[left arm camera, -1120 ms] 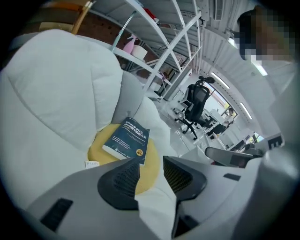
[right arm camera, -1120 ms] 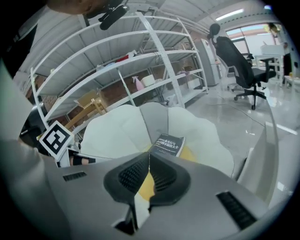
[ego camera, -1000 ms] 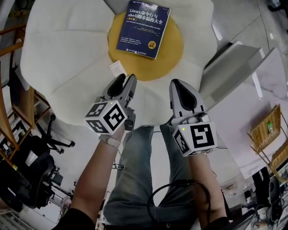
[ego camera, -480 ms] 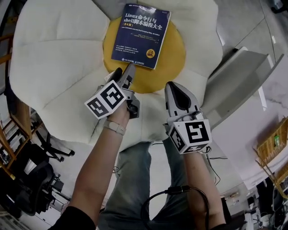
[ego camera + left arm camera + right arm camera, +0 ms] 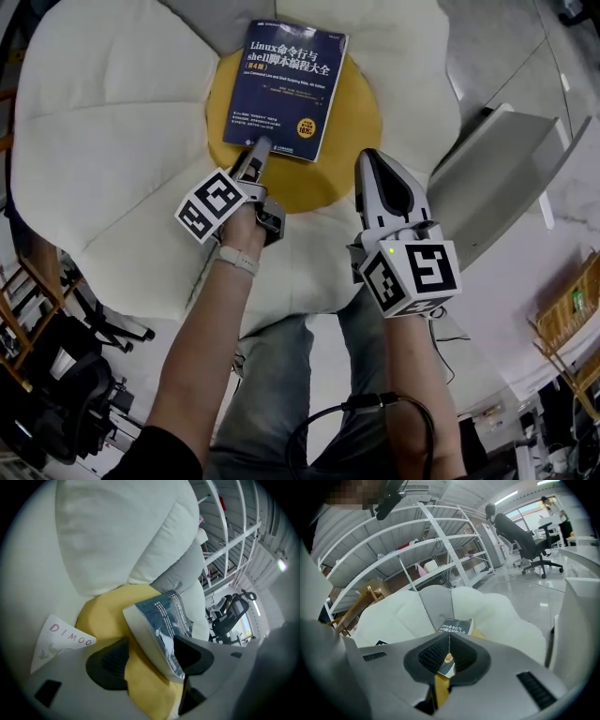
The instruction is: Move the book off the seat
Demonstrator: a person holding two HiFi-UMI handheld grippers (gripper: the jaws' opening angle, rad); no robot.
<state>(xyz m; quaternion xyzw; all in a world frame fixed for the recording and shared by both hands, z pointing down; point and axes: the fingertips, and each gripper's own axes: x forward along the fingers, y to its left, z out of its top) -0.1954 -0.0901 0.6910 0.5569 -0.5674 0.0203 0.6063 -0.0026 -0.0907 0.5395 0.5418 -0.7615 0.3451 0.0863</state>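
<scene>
Head view. Book (image 5: 286, 89) flat, cover up, on the yellow centre (image 5: 352, 122) of the seat (image 5: 112, 131), far end reaching past the centre's far edge toward the white petals (image 5: 403, 42). Left gripper (image 5: 255, 150) at the book's near left corner, tips over that corner. Right gripper (image 5: 373, 164) near it, over the centre's near right edge, apart from the book. White panel (image 5: 497, 159) just off the seat's right edge.

Left gripper view. Jaws spread, just been opening wider, the book's corner between them. One jaw over the cover, contact there not clear; the other apart from the page edge, yellow showing in the gap. No pinch on the book. Paper tag (image 5: 58, 639) lettered DIMOO lying at the centre's edge, just beside the jaw on the left of the picture. Petals rising behind the centre.

Right gripper view. Jaws pressed together, tips meeting, nothing between them. Book beyond the tips, on the centre, petals around and behind it. White shelving (image 5: 440, 536) behind the seat; black chair (image 5: 525, 541) far off at upper right, on the shiny floor (image 5: 520, 588).
</scene>
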